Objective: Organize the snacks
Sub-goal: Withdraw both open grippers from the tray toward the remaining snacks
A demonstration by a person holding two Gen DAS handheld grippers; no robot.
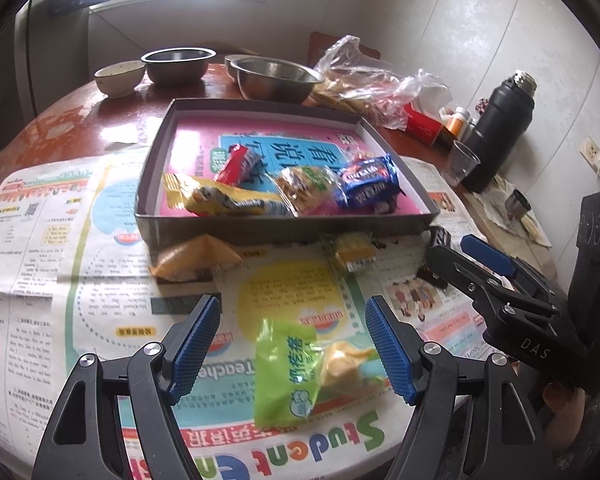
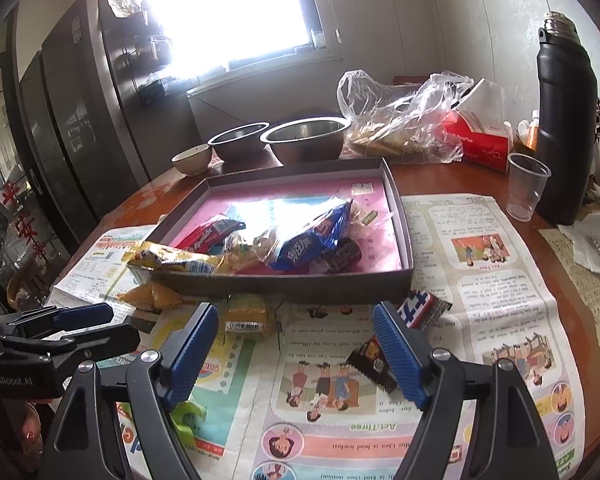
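Observation:
A shallow grey box (image 1: 260, 228) (image 2: 300, 286) with a pink bottom holds several snack packets: yellow, red, clear and blue (image 1: 366, 180). Loose snacks lie on the newspaper in front of it. A green packet (image 1: 288, 372) lies between the fingers of my open left gripper (image 1: 292, 344). An orange packet (image 1: 192, 258) and a small yellow one (image 1: 352, 250) (image 2: 246, 314) lie by the box wall. My right gripper (image 2: 296, 352) is open and empty; a dark wrapped snack (image 2: 370, 362) touches its right finger, and a red-blue bar (image 2: 420, 308) lies beyond it.
Two steel bowls (image 1: 276, 78) and a ceramic bowl (image 1: 118, 76) stand behind the box. A plastic bag (image 2: 400, 116), a red tissue box (image 2: 480, 144), a clear cup (image 2: 526, 186) and a black flask (image 2: 564, 120) stand at the right. Newspaper (image 2: 480, 280) covers the round table.

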